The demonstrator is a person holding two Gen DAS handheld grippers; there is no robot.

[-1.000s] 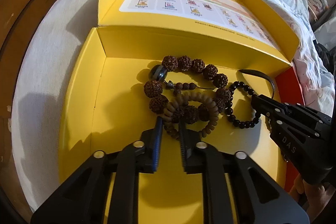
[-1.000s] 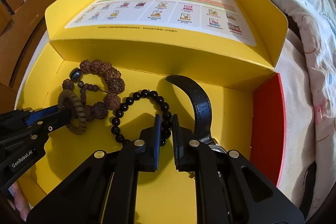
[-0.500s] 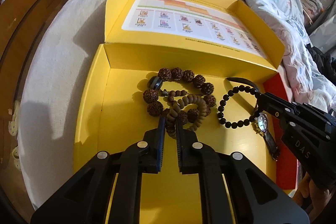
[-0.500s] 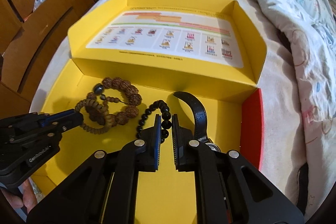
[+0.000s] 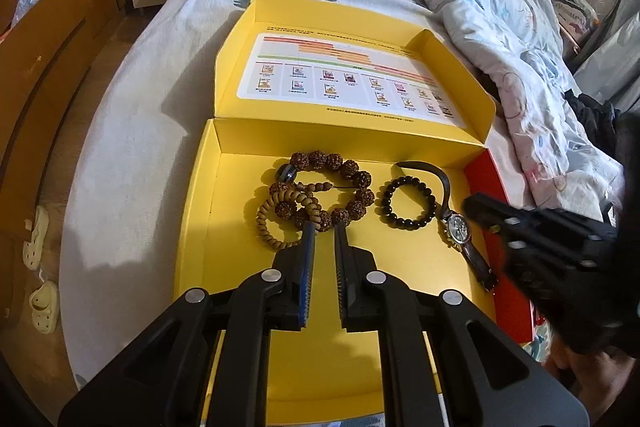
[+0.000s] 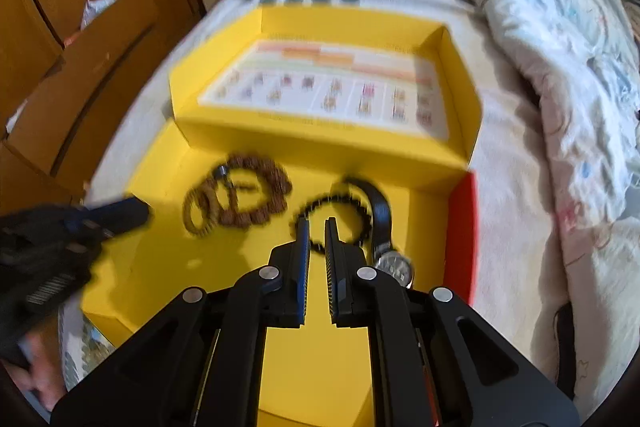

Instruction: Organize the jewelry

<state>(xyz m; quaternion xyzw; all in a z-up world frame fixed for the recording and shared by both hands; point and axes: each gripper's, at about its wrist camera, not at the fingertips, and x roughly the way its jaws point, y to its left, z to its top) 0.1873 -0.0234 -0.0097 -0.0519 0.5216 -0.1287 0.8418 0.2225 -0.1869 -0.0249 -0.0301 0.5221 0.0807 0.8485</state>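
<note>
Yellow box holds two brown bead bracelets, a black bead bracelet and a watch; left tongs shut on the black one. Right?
Not quite. The left tongs are shut but empty, raised over the brown bead bracelets. The black bead bracelet lies free beside the watch in the yellow box, per the left wrist view.

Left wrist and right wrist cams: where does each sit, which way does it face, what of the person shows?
Left wrist: on the left tool, angled down at the yellow box on the bed; right tool and a bit of hand at right.
Right wrist: on the right tool, angled down at the same box from further right, blurred; left tool and hand at left.
Shared: brown bead bracelet, tan bracelet, black bead bracelet, watch.
</note>
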